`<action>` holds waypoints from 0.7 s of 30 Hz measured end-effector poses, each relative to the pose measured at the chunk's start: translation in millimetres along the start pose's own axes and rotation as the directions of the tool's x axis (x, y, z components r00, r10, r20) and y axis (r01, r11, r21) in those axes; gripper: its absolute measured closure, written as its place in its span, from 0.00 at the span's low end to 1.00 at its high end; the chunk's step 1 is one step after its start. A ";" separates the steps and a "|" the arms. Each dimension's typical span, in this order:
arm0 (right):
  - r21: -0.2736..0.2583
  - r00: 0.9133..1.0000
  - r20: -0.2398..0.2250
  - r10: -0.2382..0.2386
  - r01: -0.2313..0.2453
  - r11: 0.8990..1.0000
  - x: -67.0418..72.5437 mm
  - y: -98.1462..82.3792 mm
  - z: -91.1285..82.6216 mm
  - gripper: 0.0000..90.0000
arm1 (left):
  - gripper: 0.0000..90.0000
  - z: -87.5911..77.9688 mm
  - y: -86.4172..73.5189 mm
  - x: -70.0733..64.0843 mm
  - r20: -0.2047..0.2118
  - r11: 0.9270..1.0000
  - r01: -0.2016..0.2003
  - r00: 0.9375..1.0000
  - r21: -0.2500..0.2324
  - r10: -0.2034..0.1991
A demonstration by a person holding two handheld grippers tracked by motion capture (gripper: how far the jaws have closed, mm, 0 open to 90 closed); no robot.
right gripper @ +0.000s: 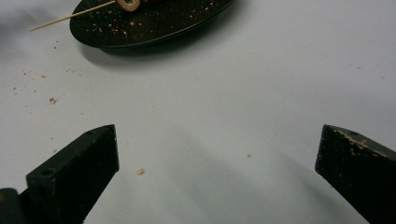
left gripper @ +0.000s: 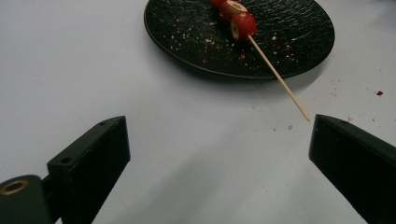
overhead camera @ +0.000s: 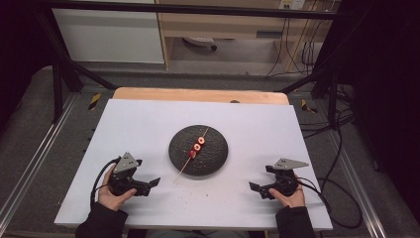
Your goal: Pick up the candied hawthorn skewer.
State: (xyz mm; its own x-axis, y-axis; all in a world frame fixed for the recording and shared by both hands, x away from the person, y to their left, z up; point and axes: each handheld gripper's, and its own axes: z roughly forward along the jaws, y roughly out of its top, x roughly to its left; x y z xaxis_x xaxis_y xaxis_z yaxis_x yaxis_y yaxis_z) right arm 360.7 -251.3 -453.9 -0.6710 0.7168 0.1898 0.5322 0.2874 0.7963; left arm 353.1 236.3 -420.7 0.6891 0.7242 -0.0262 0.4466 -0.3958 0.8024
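jaws on both sides stand wide apart with nothing between them. left gripper (overhead camera: 154, 183) rests low on the white table (overhead camera: 138, 129) at the near left, right gripper (overhead camera: 253, 187) at the near right, each held in a hand, both well apart from the food. the thing in play is the skewer (overhead camera: 193, 153): a thin wooden stick lying across the black plate (overhead camera: 216, 154) in the middle of the table, with three red fruit pieces (overhead camera: 197, 147) threaded on it in a row toward the far half. the bare near end of the stick overhangs the plate rim and points down toward the left gripper; in the left gripper view the stick tip (left gripper: 303, 115) sits just beside the inner edge of that gripper's right-hand jaw, close but not touching as far as i can tell. in the right gripper view the plate (right gripper: 187, 21) is up top-left, stick end poking off to the left. crumbs and red flecks on the plate and on the table near it, and the right gripper's jaw has pale crumbs on its face. my read: the pieces are on the stick, skewer is parked on the plate, neither gripper engaged. can't tell whether threading is finished or pulling pieces off is next. if more is left, the left gripper looks best placed to take the bare end.
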 end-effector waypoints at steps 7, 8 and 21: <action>0.004 1.000 0.003 -0.003 0.003 1.000 -0.2 -0.1 0.5 0.01 | 0.05 6.1 12.2 -7.3 -0.007 1.000 -0.016 1.000 0.007 0.016; 0.004 1.000 0.004 -0.003 0.003 1.000 -0.2 -0.1 0.4 0.01 | 0.05 7.4 14.2 -8.5 -0.007 1.000 -0.017 1.000 0.008 0.017; 0.005 1.000 0.005 -0.006 0.006 1.000 -0.1 0.1 -0.2 0.01 | 0.06 31.7 37.8 -20.7 -0.011 0.999 -0.031 0.999 0.041 0.032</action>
State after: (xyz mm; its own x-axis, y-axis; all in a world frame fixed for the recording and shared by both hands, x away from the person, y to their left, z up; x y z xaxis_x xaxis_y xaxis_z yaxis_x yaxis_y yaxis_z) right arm 360.7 -251.6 -453.7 -0.6716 0.7182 0.1819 0.5309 0.2953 0.7943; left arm 373.8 188.4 -408.7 0.6968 0.7173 0.0055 0.4479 -0.4411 0.7777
